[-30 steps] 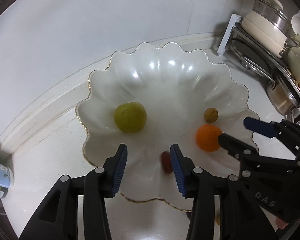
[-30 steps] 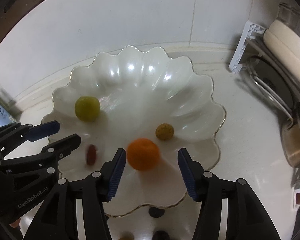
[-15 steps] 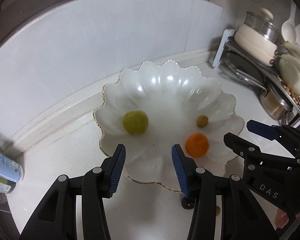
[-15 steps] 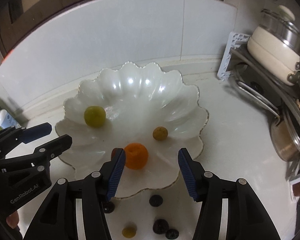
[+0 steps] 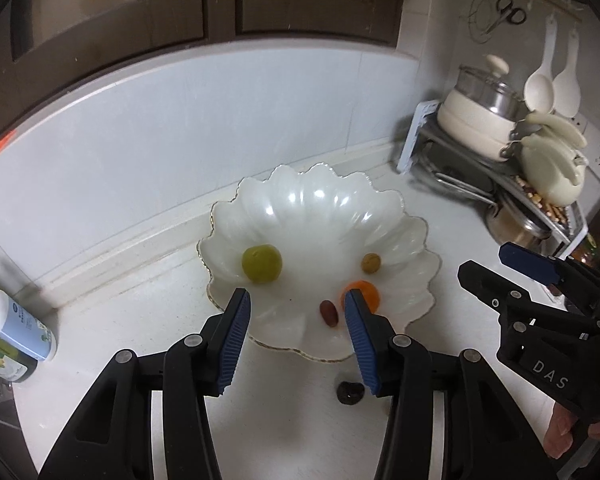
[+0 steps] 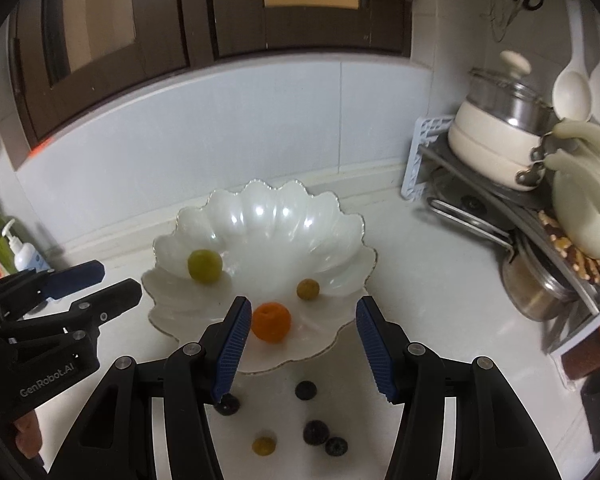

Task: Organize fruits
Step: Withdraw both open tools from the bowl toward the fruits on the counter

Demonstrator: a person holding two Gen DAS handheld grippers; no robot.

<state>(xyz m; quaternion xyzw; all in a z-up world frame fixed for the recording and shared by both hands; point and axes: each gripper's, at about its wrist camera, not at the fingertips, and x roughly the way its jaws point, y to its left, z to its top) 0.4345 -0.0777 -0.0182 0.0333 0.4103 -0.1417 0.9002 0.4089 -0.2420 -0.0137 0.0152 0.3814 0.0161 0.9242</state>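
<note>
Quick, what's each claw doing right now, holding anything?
Left claw: open, holding nothing; it has just been opening.
Right claw: open, holding nothing.

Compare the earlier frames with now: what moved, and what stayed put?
Both the left gripper and right gripper pulled up and back from the white dish, both empty; the left fingers have just opened a little. The green fruit, orange, small yellow fruit and red fruit kept their places.
</note>
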